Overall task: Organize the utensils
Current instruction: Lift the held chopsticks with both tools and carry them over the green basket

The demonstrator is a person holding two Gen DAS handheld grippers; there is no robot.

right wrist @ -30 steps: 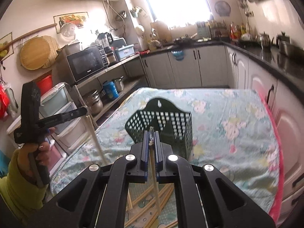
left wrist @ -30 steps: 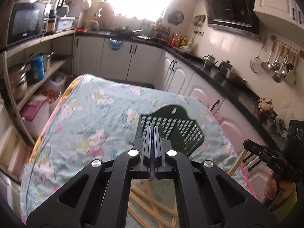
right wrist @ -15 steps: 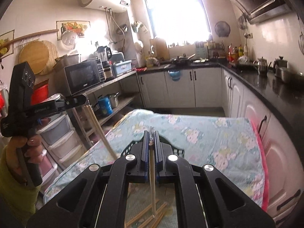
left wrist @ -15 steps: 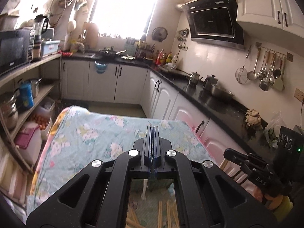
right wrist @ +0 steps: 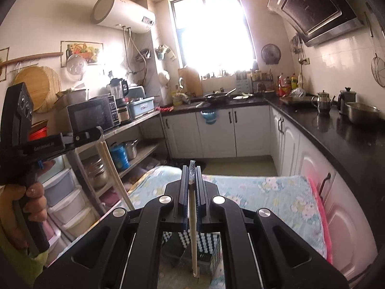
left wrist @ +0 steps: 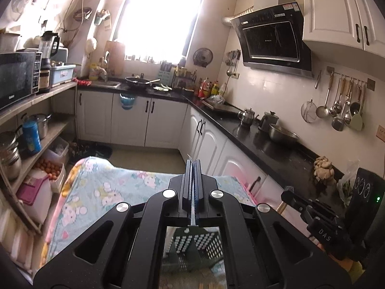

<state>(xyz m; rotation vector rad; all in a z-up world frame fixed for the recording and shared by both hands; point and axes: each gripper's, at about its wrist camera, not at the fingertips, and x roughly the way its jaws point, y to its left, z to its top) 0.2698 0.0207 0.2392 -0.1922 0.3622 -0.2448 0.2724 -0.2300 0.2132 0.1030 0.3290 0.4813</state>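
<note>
Both grippers are pointing slightly downward over a table draped in a floral cloth (right wrist: pixel 264 192), at lower centre of each frame. The right gripper (right wrist: pixel 191 168) is clamping one chopstick (right wrist: pixel 192 228), which is hanging below its jaws over a dark green perforated basket (right wrist: pixel 207 243). The left gripper (left wrist: pixel 192 166) is pinched tight on something thin; only the right wrist view, at left of frame, is showing what it is: a pair of chopsticks (right wrist: pixel 115 173) slanting down from the jaws, with a hand (right wrist: pixel 26 202) gripping the handle. The left wrist view is showing the basket (left wrist: pixel 192 245) beneath its fingers. A kitchen is surrounding the table: black countertop (left wrist: pixel 264 142) at right, white cabinets (left wrist: pixel 130 120) beneath a bright window (left wrist: pixel 158 16).
</note>
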